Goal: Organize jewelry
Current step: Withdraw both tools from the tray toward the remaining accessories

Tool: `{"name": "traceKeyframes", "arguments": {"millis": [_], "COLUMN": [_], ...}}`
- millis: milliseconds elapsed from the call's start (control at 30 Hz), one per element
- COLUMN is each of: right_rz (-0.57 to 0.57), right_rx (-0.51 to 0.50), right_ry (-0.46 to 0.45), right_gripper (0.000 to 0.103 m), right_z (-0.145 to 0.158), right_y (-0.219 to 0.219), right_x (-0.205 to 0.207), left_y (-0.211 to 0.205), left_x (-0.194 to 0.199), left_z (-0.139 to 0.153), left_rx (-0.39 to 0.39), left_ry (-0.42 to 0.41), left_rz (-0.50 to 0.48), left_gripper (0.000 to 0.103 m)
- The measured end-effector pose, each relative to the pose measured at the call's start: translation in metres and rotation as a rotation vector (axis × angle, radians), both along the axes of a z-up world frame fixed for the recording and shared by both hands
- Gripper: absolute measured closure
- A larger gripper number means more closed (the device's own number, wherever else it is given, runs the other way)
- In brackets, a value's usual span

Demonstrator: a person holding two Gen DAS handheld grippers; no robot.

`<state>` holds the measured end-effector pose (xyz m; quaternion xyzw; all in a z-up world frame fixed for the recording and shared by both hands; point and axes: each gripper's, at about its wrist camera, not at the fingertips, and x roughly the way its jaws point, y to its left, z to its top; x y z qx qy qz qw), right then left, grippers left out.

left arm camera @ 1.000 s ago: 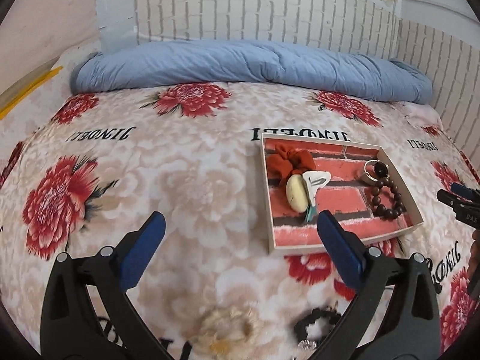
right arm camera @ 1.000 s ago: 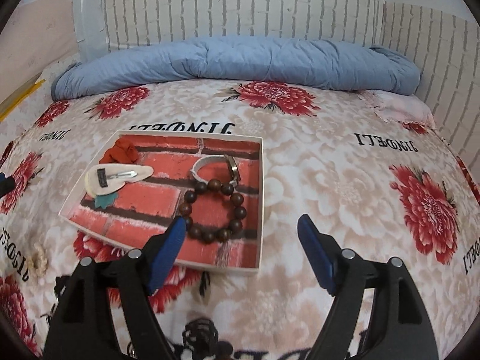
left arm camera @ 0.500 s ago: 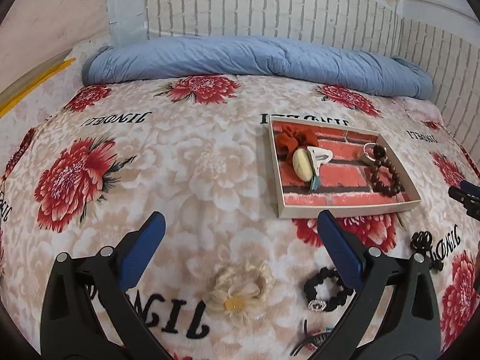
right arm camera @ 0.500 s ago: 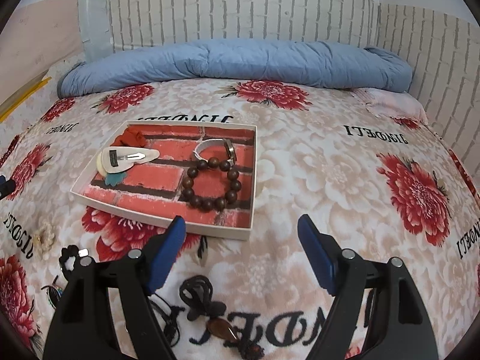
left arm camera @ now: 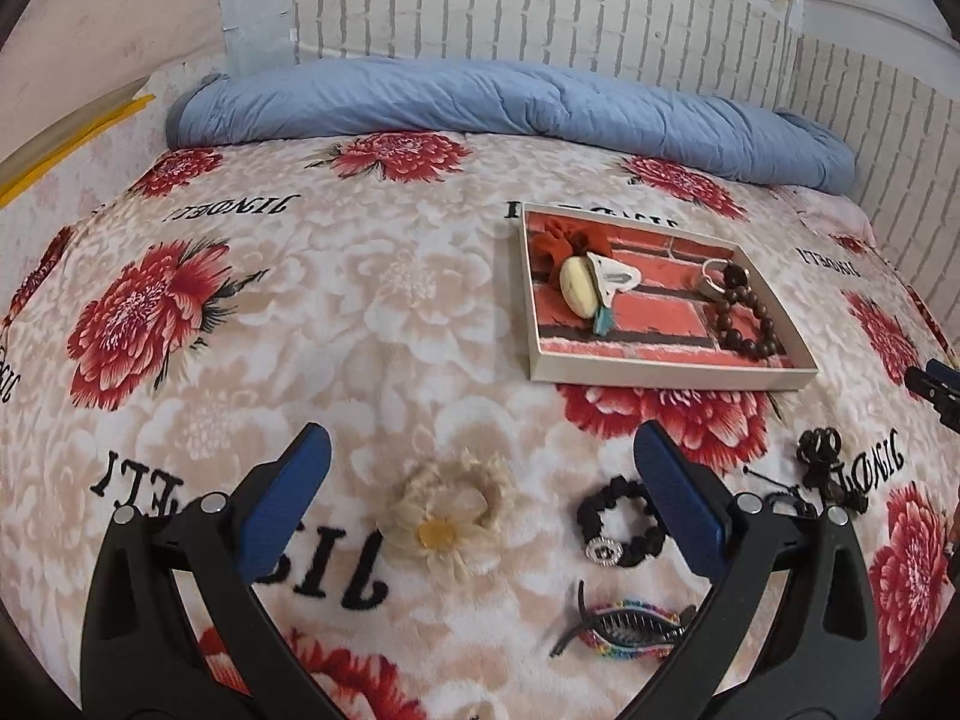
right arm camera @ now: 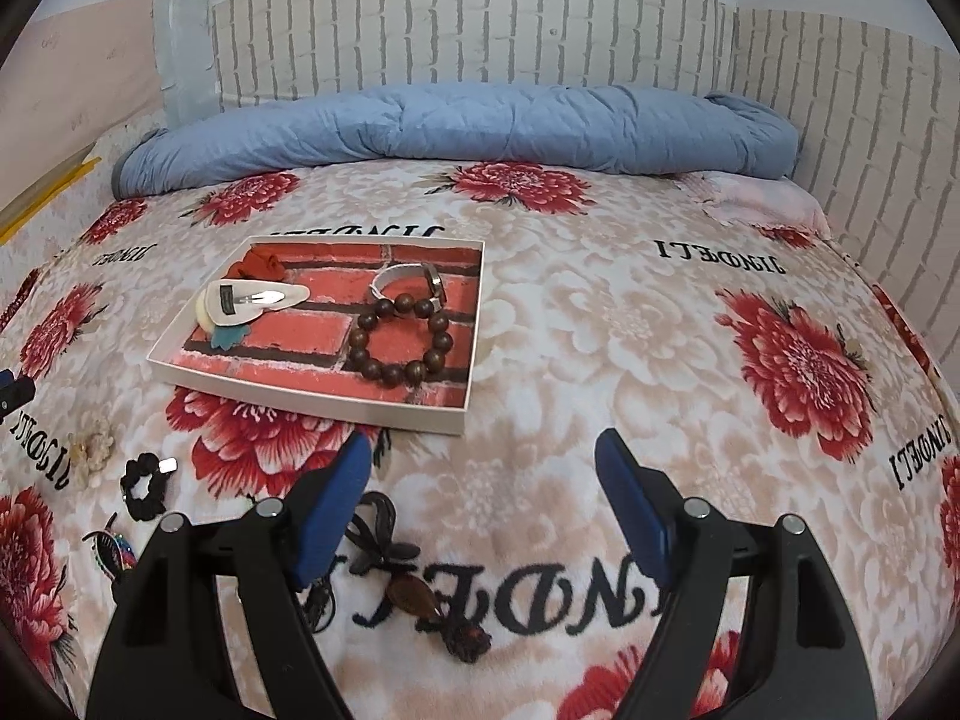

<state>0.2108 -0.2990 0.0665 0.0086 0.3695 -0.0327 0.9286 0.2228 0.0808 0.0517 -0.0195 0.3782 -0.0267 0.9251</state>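
Observation:
A shallow brick-print tray (left arm camera: pixel 666 373) (right arm camera: pixel 312 399) lies on the flowered bed cover. It holds a brown bead bracelet (right arm camera: pixel 403 336), a silver ring band (right arm camera: pixel 414 279), a white hair clip (right arm camera: pixel 252 300) and a rust scrunchie (left arm camera: pixel 564 237). Loose on the cover near me lie a cream flower scrunchie (left arm camera: pixel 447 516), a black scrunchie (left arm camera: pixel 621 525), a rainbow beaded clip (left arm camera: pixel 624 627) and a dark corded pendant (right arm camera: pixel 408 591). My left gripper (left arm camera: pixel 480 450) is open above the cream scrunchie. My right gripper (right arm camera: pixel 480 453) is open, in front of the tray, with the pendant at its left finger.
A rolled blue quilt (left arm camera: pixel 510 105) lies across the far end of the bed against a white brick-pattern wall (right arm camera: pixel 480 30). A wall also runs along the right side. The other gripper's tip shows at the frame edge (left arm camera: pixel 936 387).
Both grippers have drawn back toward the near end of the bed. The tray looks smaller and farther, and the loose scrunchies, clip and pendant have come into view.

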Motion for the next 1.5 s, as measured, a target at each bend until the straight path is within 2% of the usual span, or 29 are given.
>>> {"name": "traceKeyframes", "arguments": {"millis": [300, 533, 733, 933, 1500], "right_rz": [-0.001, -0.004, 0.003, 0.006, 0.009], "right_rx": [0.009, 0.025, 0.03, 0.03, 0.015], "right_ry": [0.01, 0.023, 0.046, 0.058, 0.113], "right_gripper": [0.027, 0.027, 0.027, 0.027, 0.027], "right_z": [-0.01, -0.022, -0.036, -0.047, -0.083], "right_y": [0.001, 0.006, 0.016, 0.021, 0.041], "right_x": [-0.018, -0.022, -0.021, -0.017, 0.011], "left_y": [-0.007, -0.006, -0.013, -0.014, 0.02], "left_x": [-0.02, -0.025, -0.025, -0.019, 0.024], "left_z": [-0.006, -0.012, -0.019, -0.029, -0.069], "left_rx": [0.002, -0.013, 0.004, 0.021, 0.001], "left_ry": [0.012, 0.027, 0.036, 0.047, 0.112], "left_rz": [-0.013, -0.009, -0.017, -0.017, 0.025], "left_gripper": [0.005, 0.005, 0.005, 0.005, 0.005]}}
